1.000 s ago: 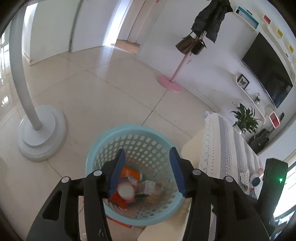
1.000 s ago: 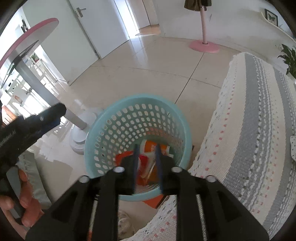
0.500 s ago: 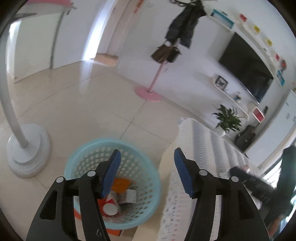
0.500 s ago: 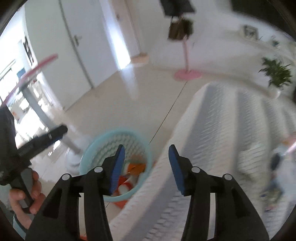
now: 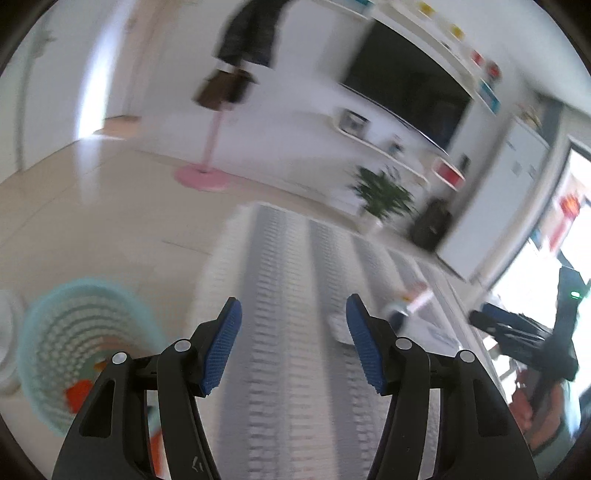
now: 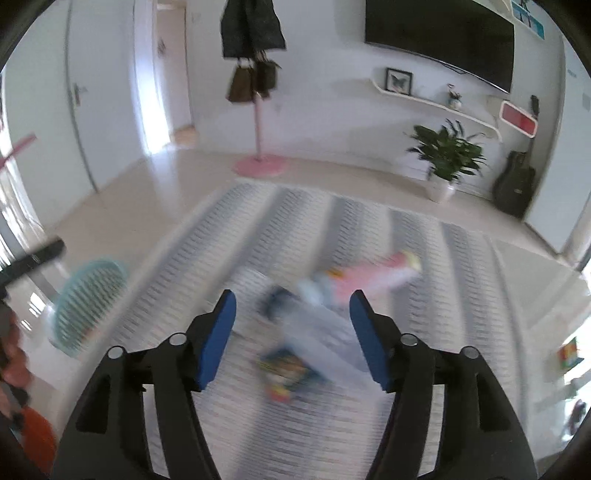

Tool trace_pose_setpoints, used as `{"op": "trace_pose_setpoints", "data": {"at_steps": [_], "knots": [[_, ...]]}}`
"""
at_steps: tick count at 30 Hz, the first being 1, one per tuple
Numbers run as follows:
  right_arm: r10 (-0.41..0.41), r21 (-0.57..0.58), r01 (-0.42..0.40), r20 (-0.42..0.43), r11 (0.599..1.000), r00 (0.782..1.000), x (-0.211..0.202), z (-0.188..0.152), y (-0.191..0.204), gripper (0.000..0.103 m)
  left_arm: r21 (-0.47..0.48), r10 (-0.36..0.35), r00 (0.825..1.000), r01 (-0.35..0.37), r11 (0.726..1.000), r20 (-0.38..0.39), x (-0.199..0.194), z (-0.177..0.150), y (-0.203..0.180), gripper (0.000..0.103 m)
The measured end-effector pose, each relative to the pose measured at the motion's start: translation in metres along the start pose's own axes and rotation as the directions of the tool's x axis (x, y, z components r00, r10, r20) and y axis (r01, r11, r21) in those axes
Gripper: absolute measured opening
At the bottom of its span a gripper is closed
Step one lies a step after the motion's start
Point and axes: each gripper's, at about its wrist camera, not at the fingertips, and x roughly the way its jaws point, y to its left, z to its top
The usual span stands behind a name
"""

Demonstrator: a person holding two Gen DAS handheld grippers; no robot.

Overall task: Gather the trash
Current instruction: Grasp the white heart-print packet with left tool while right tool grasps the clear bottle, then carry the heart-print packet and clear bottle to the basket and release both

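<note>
A light blue perforated trash basket stands on the floor at the lower left, with orange and white wrappers inside; it also shows in the right wrist view. My left gripper is open and empty over the striped tablecloth. My right gripper is open and empty above a blurred pile of trash on the cloth: a clear plastic bag, a colourful packet and a pink wrapper. The right gripper also shows at the right edge of the left wrist view.
A pink coat stand with bags stands on the tiled floor beyond the table. A potted plant, a black guitar bag and a wall TV are at the far wall. Both views are motion-blurred.
Both grippers swung right, away from the basket and over the table. The right gripper, shut over the basket a second ago, opened. The trash pile came into the right view.
</note>
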Motion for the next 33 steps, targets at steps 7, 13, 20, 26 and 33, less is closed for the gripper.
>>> {"op": "trace_pose_setpoints", "data": {"at_steps": [7, 13, 20, 26, 33], "knots": [[-0.009, -0.097, -0.003, -0.117, 0.995, 0.993, 0.041, -0.022, -0.018, 0.073, 0.066, -0.074, 0.973, 0.090, 0.994, -0.219, 0.098, 0.000, -0.059, 0.063], [-0.008, -0.144, -0.009, -0.117, 0.990, 0.993, 0.055, -0.029, -0.019, 0.073, 0.170, -0.007, 0.934, 0.073, 0.983, -0.356, 0.171, -0.018, -0.064, 0.062], [0.066, -0.149, -0.097, -0.201, 0.984, 0.977, 0.082, -0.023, -0.027, 0.073, 0.177, 0.008, 0.894, 0.080, 0.981, -0.449, 0.221, -0.032, -0.068, 0.061], [0.090, -0.128, -0.123, -0.232, 0.984, 0.969, 0.099, -0.022, -0.026, 0.076, 0.293, 0.117, 0.888, 0.021, 0.956, -0.444, 0.236, -0.041, -0.082, 0.050], [0.072, -0.161, -0.119, -0.271, 0.980, 0.960, 0.098, -0.026, -0.013, 0.065, 0.337, 0.120, 0.903, 0.029, 0.941, -0.412, 0.217, -0.040, -0.088, 0.020]]}}
